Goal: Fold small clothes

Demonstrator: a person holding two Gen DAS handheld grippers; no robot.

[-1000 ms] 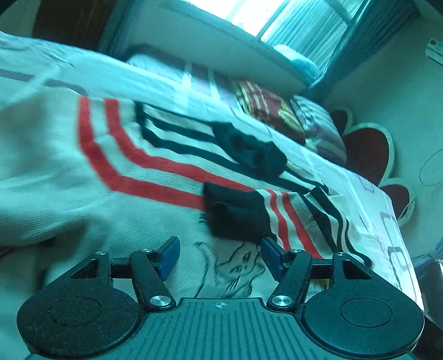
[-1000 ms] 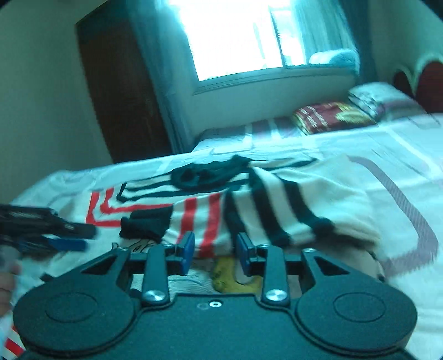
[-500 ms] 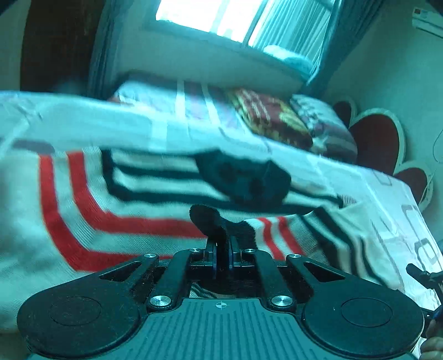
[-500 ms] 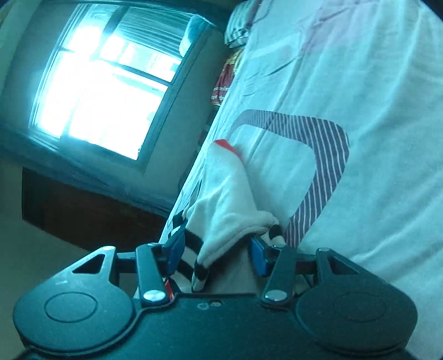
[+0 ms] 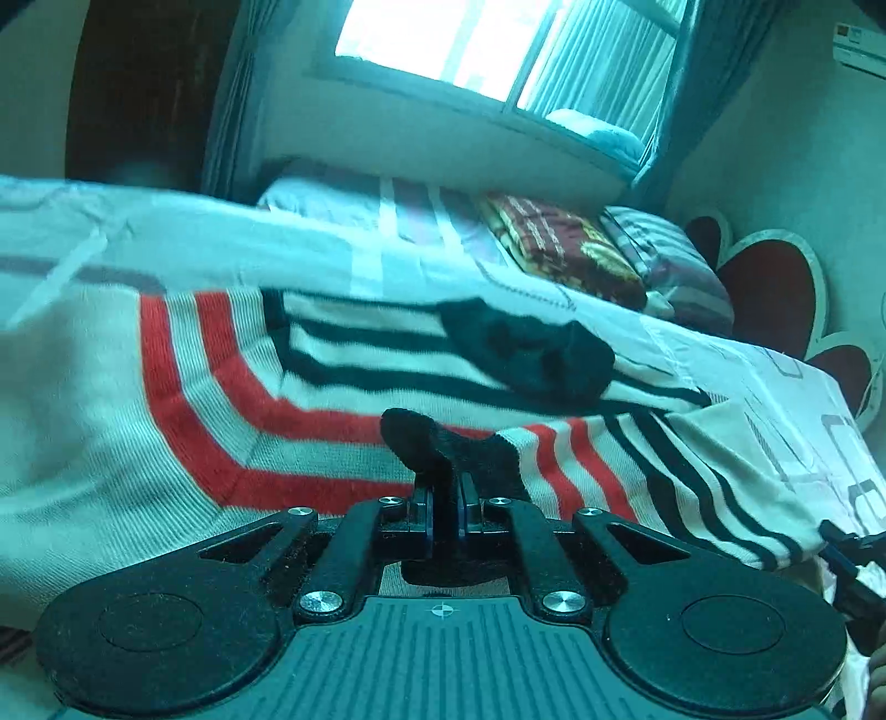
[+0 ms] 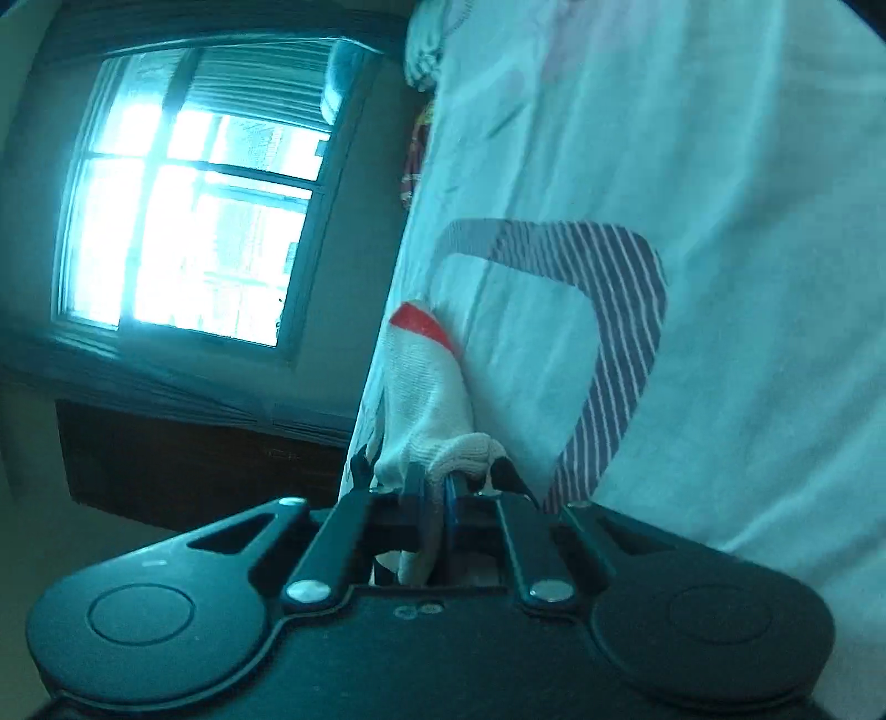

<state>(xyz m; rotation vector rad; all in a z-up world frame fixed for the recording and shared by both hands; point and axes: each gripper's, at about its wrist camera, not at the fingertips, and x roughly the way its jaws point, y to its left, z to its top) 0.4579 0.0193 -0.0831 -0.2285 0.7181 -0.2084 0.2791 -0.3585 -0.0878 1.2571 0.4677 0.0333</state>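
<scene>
Left wrist view: our left gripper (image 5: 444, 512) pinches the sweater's black cuff (image 5: 443, 448); right gripper (image 6: 437, 498) is clamped on its white hem (image 6: 426, 410). Sweater (image 5: 221, 399) lies across the bed (image 5: 720, 354), so we'd carry both corners together, evenly, keeping the fabric taut.

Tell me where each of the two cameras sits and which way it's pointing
Left wrist: sits behind the left gripper, low over the bed, facing the window; its fingers pinch the striped sweater at a black cuff; the right gripper's tip shows at the right edge.
Right wrist: sits behind the right gripper, rolled sideways, fingers clamped on white knit.
Shared: sweater, bed, window.
</scene>
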